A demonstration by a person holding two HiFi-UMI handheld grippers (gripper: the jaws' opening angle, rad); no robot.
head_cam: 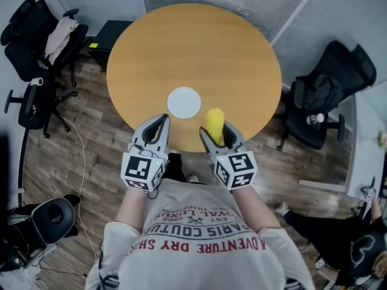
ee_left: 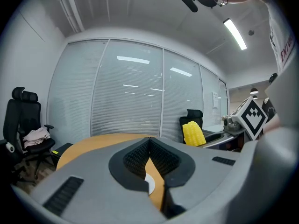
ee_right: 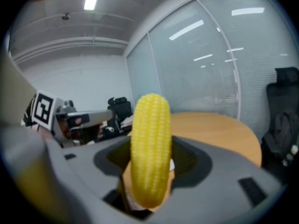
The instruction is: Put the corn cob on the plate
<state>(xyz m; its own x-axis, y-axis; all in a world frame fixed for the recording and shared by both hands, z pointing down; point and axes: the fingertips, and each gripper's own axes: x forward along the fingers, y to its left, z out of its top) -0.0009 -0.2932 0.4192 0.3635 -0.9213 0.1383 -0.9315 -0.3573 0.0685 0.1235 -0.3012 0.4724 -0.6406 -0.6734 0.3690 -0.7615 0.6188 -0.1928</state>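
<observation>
The round table (head_cam: 199,47) in front of me has a plain orange-brown wooden top with a smooth, even surface. One thing lies on it: a small white round plate (head_cam: 184,102). It sits flat on the tabletop close to the near edge, the one on my side, and a little left of the tabletop's middle. It is well apart from the far edge and from the left and right edges. In my left gripper view the tabletop (ee_left: 96,142) shows as a curved orange band, with a white sliver of the plate (ee_left: 150,184) resting on it.
</observation>
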